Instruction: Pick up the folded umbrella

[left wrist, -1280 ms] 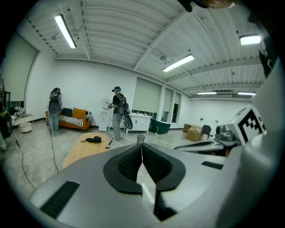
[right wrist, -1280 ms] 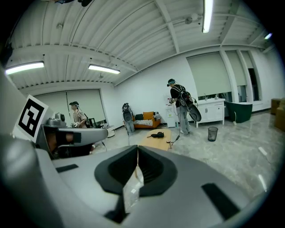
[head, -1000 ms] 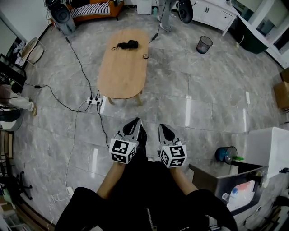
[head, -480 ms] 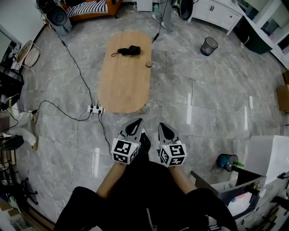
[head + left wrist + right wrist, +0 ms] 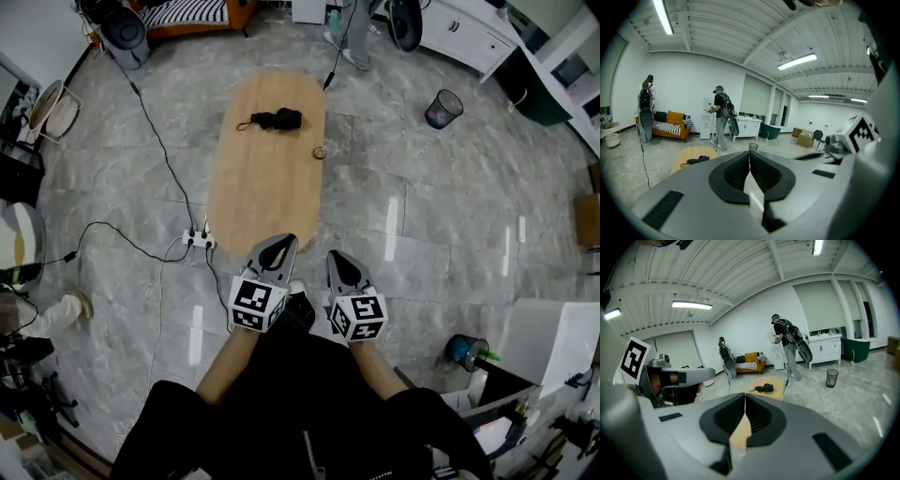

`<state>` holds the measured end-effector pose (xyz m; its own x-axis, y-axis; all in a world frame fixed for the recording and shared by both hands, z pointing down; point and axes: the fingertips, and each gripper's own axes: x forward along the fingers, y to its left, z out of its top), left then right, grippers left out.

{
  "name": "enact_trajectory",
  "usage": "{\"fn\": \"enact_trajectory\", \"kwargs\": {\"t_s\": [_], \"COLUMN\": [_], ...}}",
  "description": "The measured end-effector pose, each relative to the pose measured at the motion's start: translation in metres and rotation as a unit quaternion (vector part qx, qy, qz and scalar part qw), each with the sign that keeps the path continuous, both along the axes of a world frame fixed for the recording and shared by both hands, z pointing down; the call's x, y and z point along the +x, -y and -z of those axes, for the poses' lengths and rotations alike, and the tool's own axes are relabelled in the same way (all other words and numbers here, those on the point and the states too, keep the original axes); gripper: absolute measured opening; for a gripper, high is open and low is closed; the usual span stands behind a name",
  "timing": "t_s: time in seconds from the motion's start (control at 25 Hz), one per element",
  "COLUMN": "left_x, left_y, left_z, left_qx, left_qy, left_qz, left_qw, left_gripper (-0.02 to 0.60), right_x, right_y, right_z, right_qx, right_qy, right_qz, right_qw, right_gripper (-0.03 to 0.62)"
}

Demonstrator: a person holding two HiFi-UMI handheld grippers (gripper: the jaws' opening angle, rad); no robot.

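Table (image 5: 267, 187) sits lower in the head view than a second ago, its near end now just above our left gripper (image 5: 278, 241), with the folded umbrella (image 5: 277, 119) on its far end, upper centre. Both it and our right gripper (image 5: 336, 255) have jaws pressed together on nothing. We cannot make out the small round thing (image 5: 320, 152) right of the umbrella

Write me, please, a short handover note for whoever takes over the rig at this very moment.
Left gripper: shut, empty, at the near end of the table.
Right gripper: shut, empty, beside it.
Folded umbrella: lies on the table's far end, untouched.
Done: nothing picked up yet.
To do: get within reach, open a gripper, close on the umbrella, lift.
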<state>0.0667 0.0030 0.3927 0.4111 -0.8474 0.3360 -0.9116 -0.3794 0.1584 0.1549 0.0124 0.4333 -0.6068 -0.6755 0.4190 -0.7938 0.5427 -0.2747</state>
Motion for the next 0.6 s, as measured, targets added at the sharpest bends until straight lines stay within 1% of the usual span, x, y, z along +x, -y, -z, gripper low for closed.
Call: {"fn": "enact_trajectory", "kwargs": {"t_s": [0.32, 0.6], "left_x": [-0.027, -0.045], "left_y": [0.03, 0.051], "left_z": [-0.005, -0.008], "left_qx": [-0.007, -0.002], "left_qy": [-0.017, -0.027], "left_qz": [0.003, 0.01], "left_qw": [0.9998, 0.9996], "left_gripper": [0.015, 0.015], "right_x": [-0.025, -0.042], "right_y": [0.03, 0.051], "right_z": [-0.002, 0.0], "right_qx": [0.001, 0.01], "right_qy": [-0.019, -0.029], "right_qz": [0.008, 0.015], "right_qw": [1.0, 0.999], "right_gripper": [0.012, 0.012]}}
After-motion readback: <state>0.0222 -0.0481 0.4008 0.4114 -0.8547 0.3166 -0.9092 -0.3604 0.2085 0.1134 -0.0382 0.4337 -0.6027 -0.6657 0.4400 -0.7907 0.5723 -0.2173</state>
